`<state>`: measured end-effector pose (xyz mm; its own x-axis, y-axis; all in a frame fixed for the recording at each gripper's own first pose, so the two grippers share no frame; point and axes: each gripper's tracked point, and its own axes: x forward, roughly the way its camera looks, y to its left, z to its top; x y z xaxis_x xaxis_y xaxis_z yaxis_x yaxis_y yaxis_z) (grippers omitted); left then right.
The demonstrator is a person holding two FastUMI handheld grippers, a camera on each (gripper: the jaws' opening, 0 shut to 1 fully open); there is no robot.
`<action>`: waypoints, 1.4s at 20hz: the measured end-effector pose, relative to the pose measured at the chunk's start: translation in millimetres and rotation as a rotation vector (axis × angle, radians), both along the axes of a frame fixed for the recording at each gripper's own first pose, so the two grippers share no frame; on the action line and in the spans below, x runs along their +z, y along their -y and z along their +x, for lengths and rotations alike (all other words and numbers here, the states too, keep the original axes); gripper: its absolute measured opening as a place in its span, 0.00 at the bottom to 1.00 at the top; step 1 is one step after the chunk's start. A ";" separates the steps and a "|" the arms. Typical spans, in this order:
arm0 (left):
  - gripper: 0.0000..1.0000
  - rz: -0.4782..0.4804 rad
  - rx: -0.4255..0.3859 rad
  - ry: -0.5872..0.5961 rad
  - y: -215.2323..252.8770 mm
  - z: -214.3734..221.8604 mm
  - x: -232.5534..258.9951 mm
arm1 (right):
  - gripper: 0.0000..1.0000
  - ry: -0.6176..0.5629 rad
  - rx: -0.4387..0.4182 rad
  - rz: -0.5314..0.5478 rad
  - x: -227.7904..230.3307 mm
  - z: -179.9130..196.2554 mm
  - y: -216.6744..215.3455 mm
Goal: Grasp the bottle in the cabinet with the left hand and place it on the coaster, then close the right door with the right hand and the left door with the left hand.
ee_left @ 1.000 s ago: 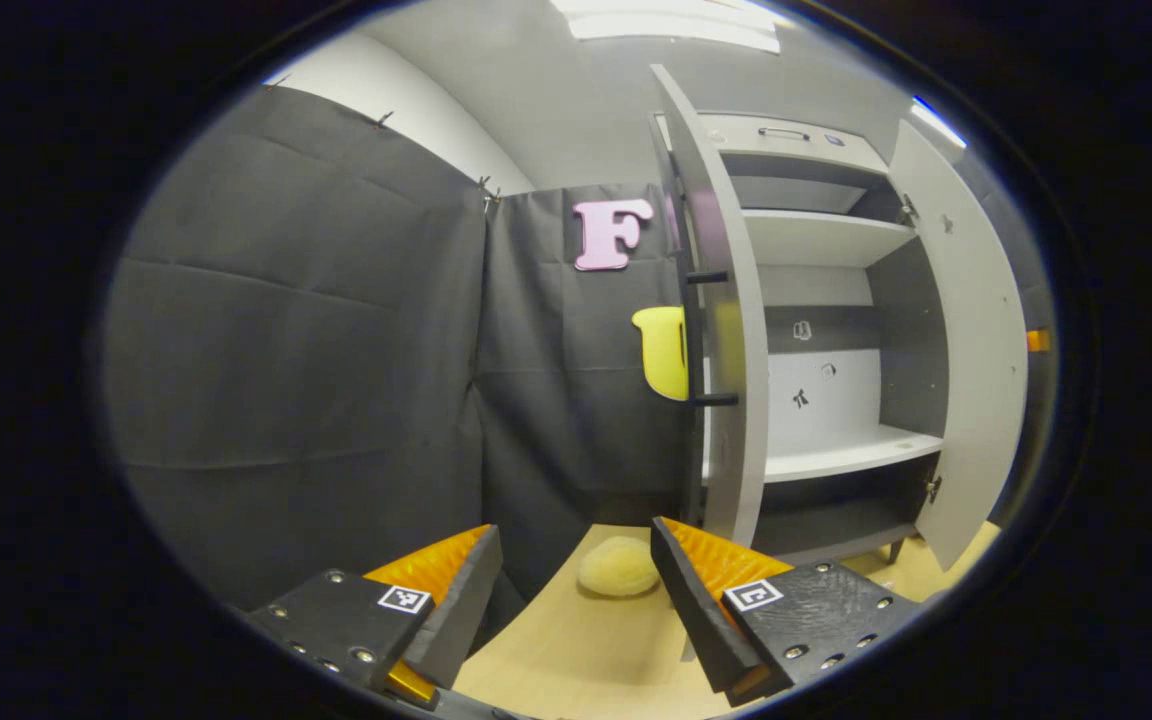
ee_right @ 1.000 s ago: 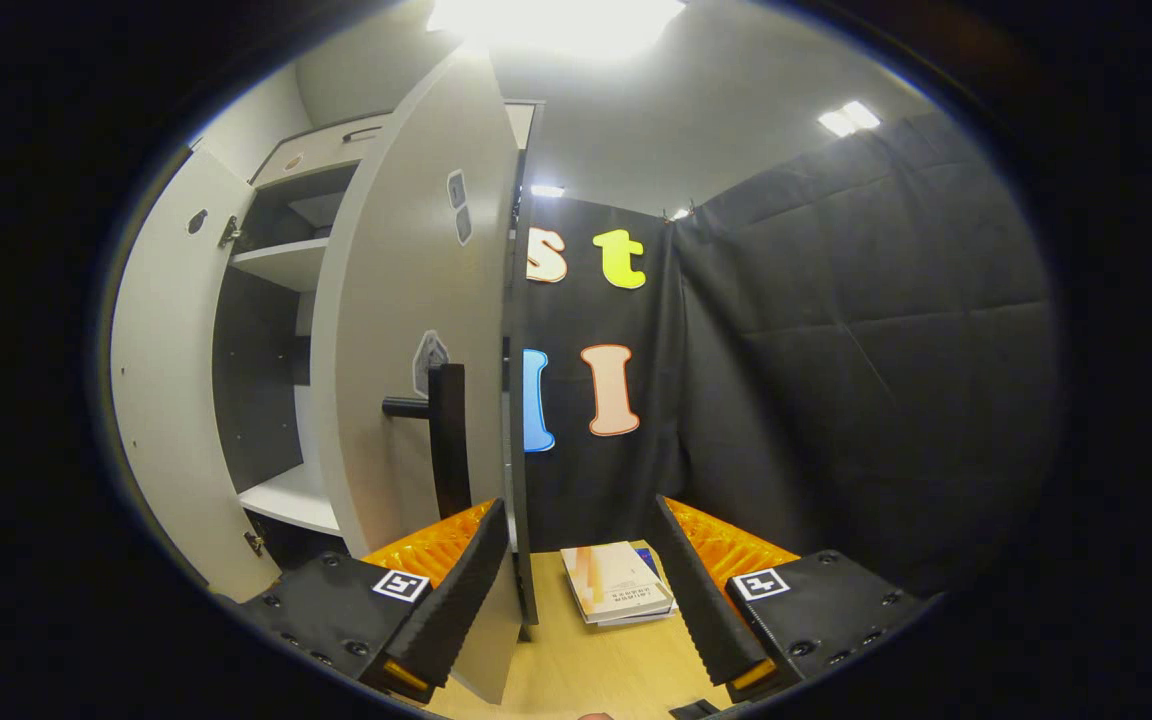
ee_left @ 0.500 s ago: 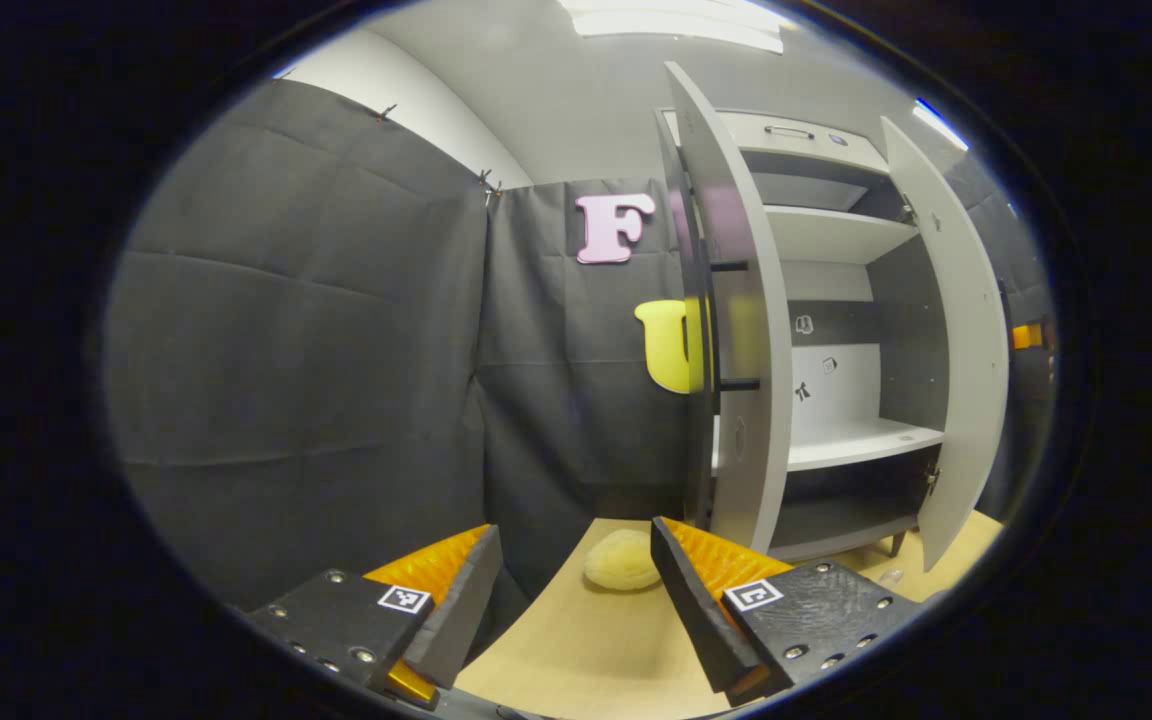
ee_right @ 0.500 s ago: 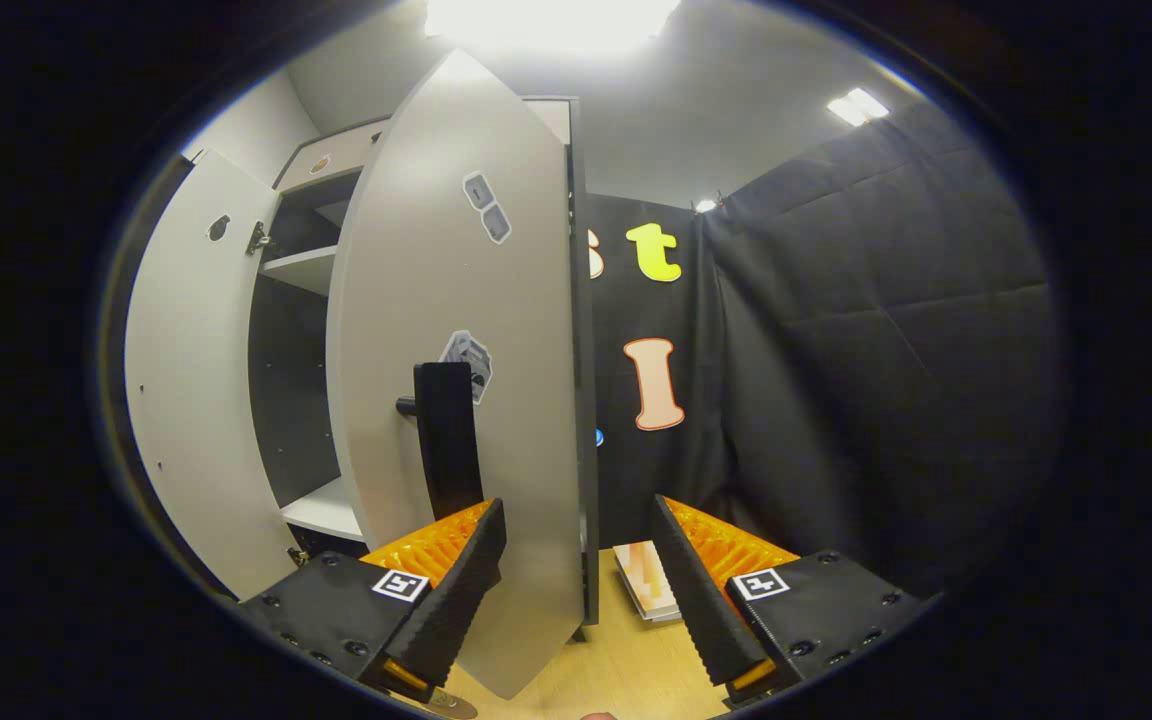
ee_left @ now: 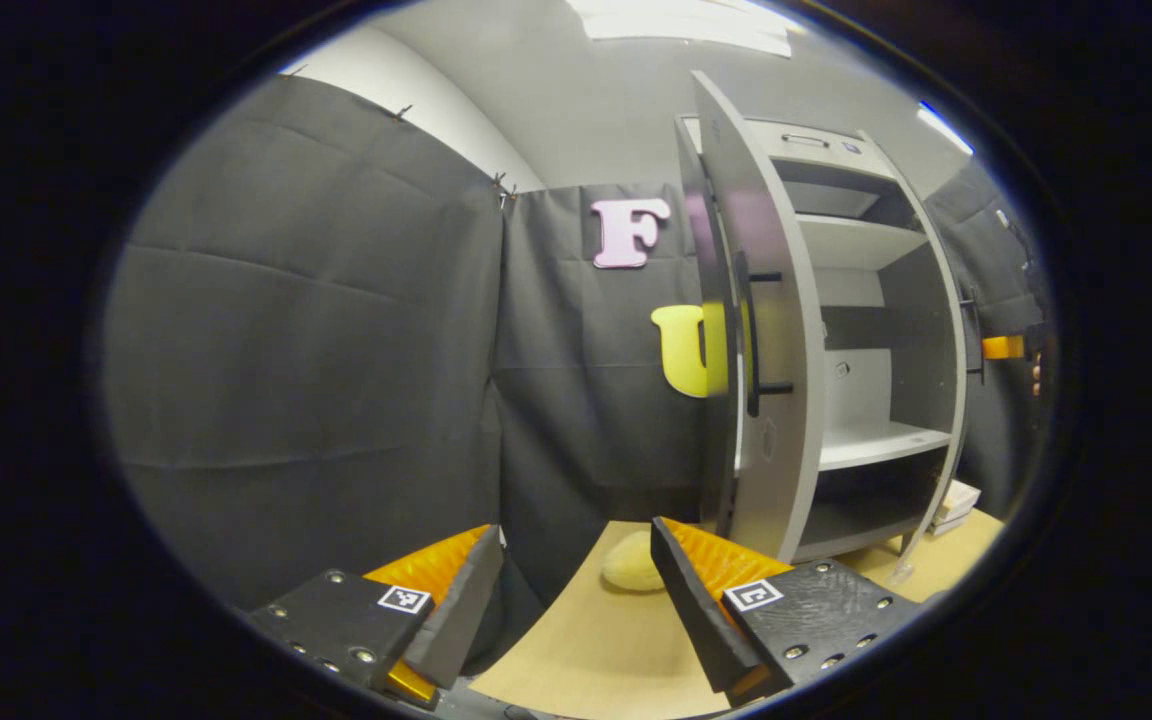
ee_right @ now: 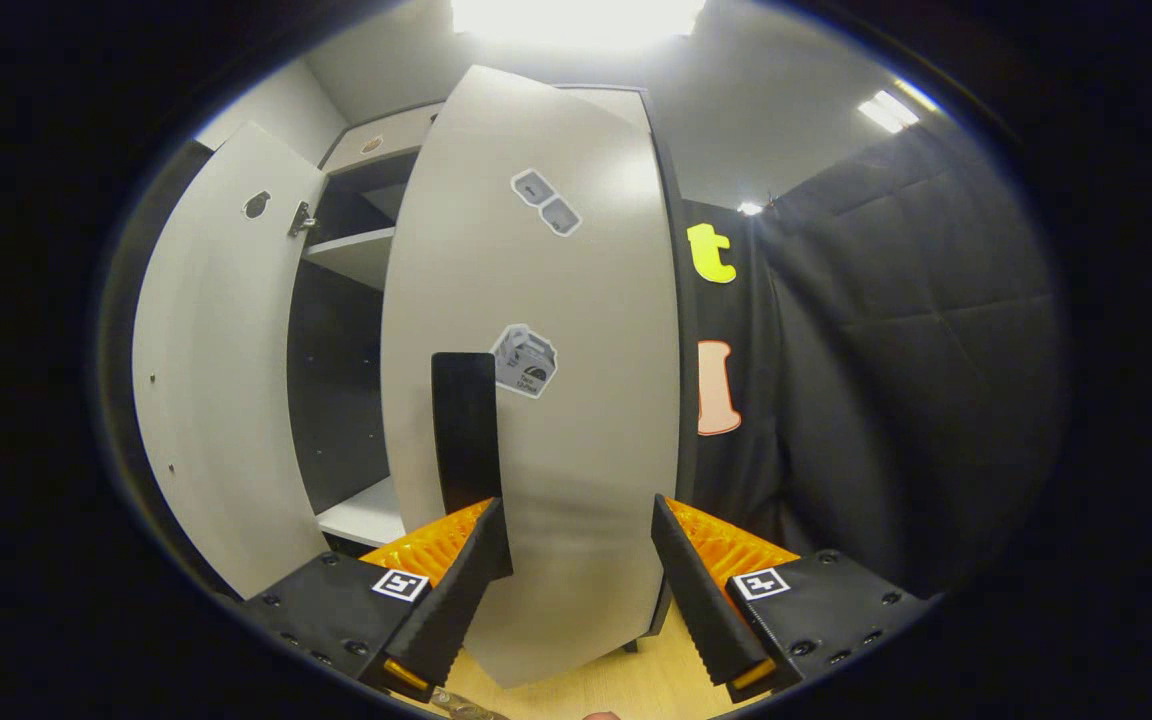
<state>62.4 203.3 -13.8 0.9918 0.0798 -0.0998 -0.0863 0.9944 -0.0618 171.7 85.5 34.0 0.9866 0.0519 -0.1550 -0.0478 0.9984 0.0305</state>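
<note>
A: Nearest to us in the left gripper view, the left gripper (ee_left: 576, 590) has its jaws apart, nothing between them, over the bench (ee_left: 586, 660). Just past the tips there's a pale yellow puff (ee_left: 629, 562) on the bench near the cabinet's left corner.

B: Yep, then the left door (ee_left: 766, 340) stands wide open, edge-on to us, dark handle (ee_left: 751, 335) on it. Shelves (ee_left: 876, 440) inside look bare. We can't spot the bottle or coaster from here.

A: In the right gripper view, the right gripper (ee_right: 576, 590) also has jaws apart, hovering right up at the right door (ee_right: 546, 380), tips on either side of its lower face, not pinching. Black handle (ee_right: 466, 430) sits just above the left finger (ee_right: 456, 590).

B: The right door is nearly shut; cabinet (ee_right: 336, 380) interior shows in the gap.
</note>
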 end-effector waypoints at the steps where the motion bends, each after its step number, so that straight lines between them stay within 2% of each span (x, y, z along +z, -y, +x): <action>1: 0.92 -0.005 -0.001 -0.003 -1.8 -0.1 -0.8 | 0.95 0.004 -0.002 -0.007 -0.1 -0.1 -0.4; 3: 0.92 -0.015 -0.008 -0.006 -4.8 7.4 1.9 | 0.91 0.003 -0.010 -0.016 -1.0 -4.2 1.7; 4: 0.92 -0.019 -0.011 -0.004 -6.4 13.6 3.1 | 0.96 0.002 -0.013 -0.017 -2.0 -7.6 1.9; 6: 0.92 -0.028 -0.020 0.004 -10.0 34.0 14.8 | 0.96 0.000 -0.028 -0.023 -2.1 -15.6 8.2; 9: 0.92 -0.054 -0.053 0.023 -10.7 68.2 40.9 | 0.96 0.011 -0.057 -0.038 -2.1 -34.8 22.9; 10: 0.89 -0.061 -0.066 0.034 -8.6 78.9 50.9 | 0.96 0.012 -0.064 -0.039 -2.8 -40.8 27.2; 12: 0.92 -0.072 -0.089 0.062 -3.9 99.2 73.6 | 0.96 0.015 -0.083 -0.050 -5.1 -50.5 36.7; 15: 0.92 -0.065 -0.137 0.091 15.9 118.0 101.4 | 0.96 -0.016 -0.109 -0.077 -17.6 -62.0 56.0; 19: 0.92 -0.045 -0.183 0.127 47.2 125.9 124.4 | 0.96 -0.045 -0.142 -0.069 -26.4 -78.0 81.5; 25: 0.89 0.021 -0.152 0.133 70.7 121.0 133.9 | 0.96 -0.054 -0.178 -0.061 -28.2 -90.8 120.0; 26: 0.92 0.013 -0.158 0.129 74.2 119.5 134.2 | 0.96 -0.055 -0.181 -0.059 -29.5 -92.4 125.6; 28: 0.92 0.008 -0.169 0.126 75.8 117.0 137.0 | 0.96 -0.059 -0.187 -0.052 -32.3 -95.6 136.4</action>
<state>179.4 127.5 123.2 0.9957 -0.0888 0.0262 0.0901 0.9945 -0.0541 76.0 -50.9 1.8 0.9674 -0.1404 -0.2108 0.1385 0.9901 -0.0238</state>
